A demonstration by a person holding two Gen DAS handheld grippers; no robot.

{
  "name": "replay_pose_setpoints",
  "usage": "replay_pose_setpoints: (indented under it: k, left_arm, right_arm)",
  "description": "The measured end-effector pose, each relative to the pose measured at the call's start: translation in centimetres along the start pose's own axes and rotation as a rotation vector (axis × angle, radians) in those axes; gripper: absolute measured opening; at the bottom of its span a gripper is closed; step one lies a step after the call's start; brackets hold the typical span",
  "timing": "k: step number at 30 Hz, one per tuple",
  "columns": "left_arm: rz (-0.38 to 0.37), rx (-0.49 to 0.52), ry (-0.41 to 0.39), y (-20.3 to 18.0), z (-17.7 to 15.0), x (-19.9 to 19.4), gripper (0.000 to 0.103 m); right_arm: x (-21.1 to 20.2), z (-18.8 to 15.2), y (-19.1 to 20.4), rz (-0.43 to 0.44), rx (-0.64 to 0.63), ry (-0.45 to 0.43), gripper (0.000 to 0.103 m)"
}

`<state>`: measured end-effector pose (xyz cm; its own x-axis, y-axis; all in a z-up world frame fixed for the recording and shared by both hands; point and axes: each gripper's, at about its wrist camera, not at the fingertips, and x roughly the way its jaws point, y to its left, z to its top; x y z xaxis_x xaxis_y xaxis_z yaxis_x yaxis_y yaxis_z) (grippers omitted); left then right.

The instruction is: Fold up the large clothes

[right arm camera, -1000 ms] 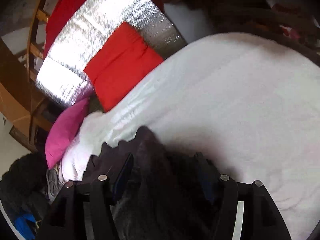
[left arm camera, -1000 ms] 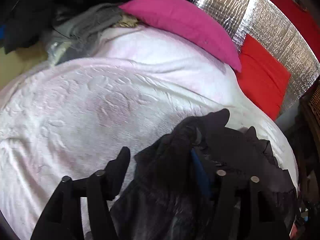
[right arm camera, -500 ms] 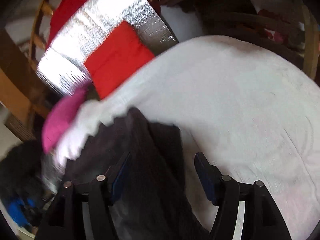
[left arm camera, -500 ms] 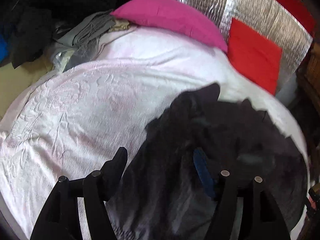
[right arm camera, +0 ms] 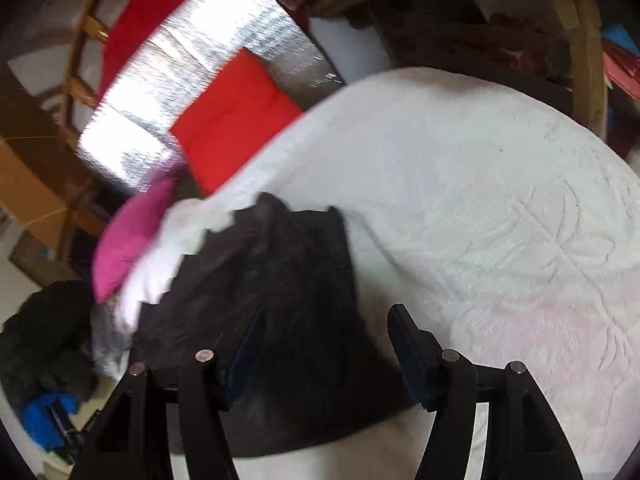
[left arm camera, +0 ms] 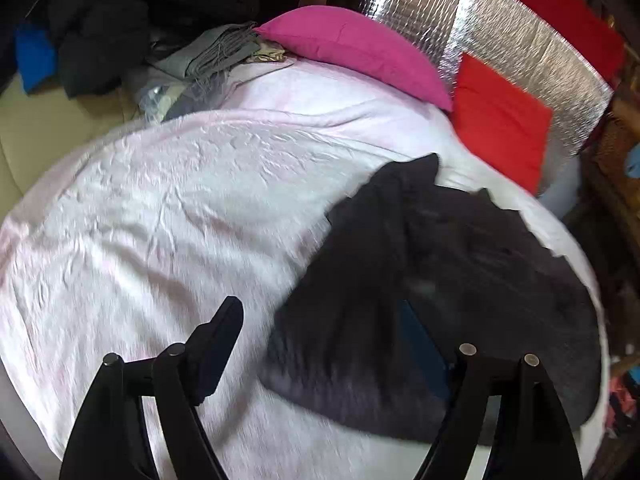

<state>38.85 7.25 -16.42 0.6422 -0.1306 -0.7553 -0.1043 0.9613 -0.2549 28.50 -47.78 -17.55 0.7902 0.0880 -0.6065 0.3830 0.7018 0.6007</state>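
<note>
I see both tools wide and holding nothing: left gripper (left arm camera: 320,344), right gripper (right arm camera: 326,340). The dark garment (left arm camera: 440,280) lies bunched on the near right of the white bed cover (left arm camera: 180,220), probably dropped there for spreading.

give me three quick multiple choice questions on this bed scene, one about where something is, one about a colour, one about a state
1. The dark garment lies
A. on the pale bedspread
B. on the floor
C. over a chair

2. The cushion beside the pink pillow is
A. green
B. red
C. yellow

3. The left gripper is
A. shut on the pillow
B. shut on the bedspread
C. open

Key: 1 A, the garment spreads over the bedspread. 2 B, the red cushion leans by the silver panel. 3 C, its fingers stand wide apart.
</note>
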Motion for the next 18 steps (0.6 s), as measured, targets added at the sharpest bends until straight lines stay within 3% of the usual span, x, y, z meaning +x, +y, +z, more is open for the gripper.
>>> replay_pose_setpoints:
  k: [8, 11, 14, 18]
  left_arm:
    - [-0.16, -0.076, 0.066, 0.9, -3.7, -2.0, 0.081]
    - [-0.209, -0.126, 0.149, 0.7, -4.6, -1.0, 0.083]
    - [-0.247, -0.176, 0.232, 0.2, -4.8, 0.8, 0.083]
    - [-0.212, -0.199, 0.211, -0.6, -4.7, 1.6, 0.083]
  right_arm:
    - [0.4, -4.8, 1.8, 0.186, 0.026, 0.178, 0.067]
    - [1.4, -6.6, 1.1, 0.225, 0.1, 0.252, 0.067]
    - [2.6, -7.8, 0.6, 0.223, 0.17, 0.286, 0.07]
    - [5.0, -7.7, 0.5, 0.165, 0.207, 0.29, 0.072]
